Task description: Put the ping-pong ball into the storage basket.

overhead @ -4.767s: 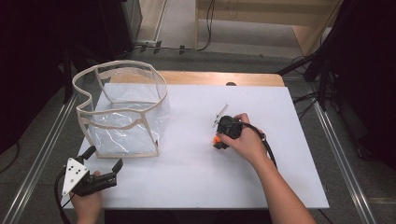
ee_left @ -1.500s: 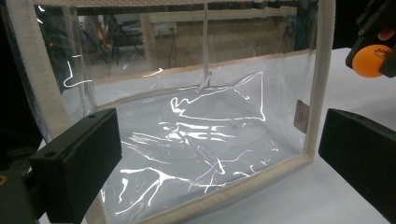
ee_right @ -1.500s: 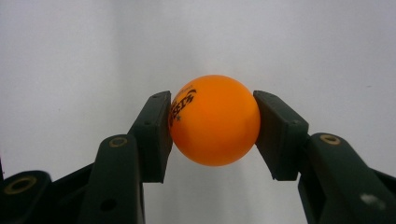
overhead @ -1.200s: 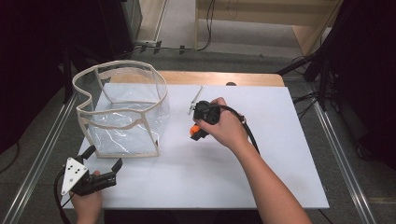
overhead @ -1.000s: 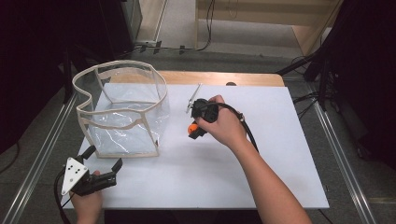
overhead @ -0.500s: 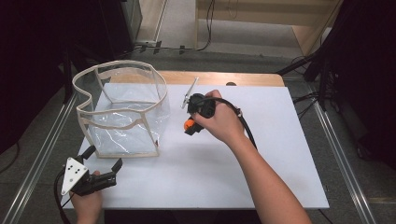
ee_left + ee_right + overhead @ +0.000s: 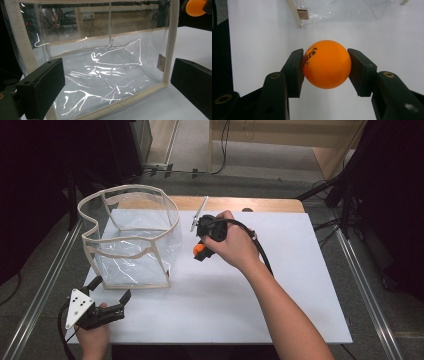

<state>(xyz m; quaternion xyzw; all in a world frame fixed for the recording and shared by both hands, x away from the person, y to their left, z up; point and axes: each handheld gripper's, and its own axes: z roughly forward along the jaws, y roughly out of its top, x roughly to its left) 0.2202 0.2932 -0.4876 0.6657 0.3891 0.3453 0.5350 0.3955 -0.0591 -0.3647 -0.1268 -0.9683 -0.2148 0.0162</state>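
Note:
An orange ping-pong ball [image 7: 326, 64] with dark print sits squeezed between both jaws of my right gripper [image 7: 325, 67]. In the high view that gripper [image 7: 200, 251] hangs above the white table, just right of a clear plastic bag [image 7: 131, 240] with cream trim, the ball [image 7: 199, 251] showing orange at its tip. The bag stands open-topped at the table's left. My left gripper [image 7: 109, 292] rests at the front left edge, open, its jaws pointing at the bag's near wall [image 7: 100, 72] with nothing between them.
A white sheet [image 7: 280, 285] covers the wooden table [image 7: 265, 204]. Metal rails [image 7: 367, 285] run along both sides. The right half of the sheet is bare. Dark equipment and cables stand beyond the far edge.
My right gripper has carried the orange ball leftward and slightly away, from mid-table to just beside the bag's right side. The left gripper has stayed put.

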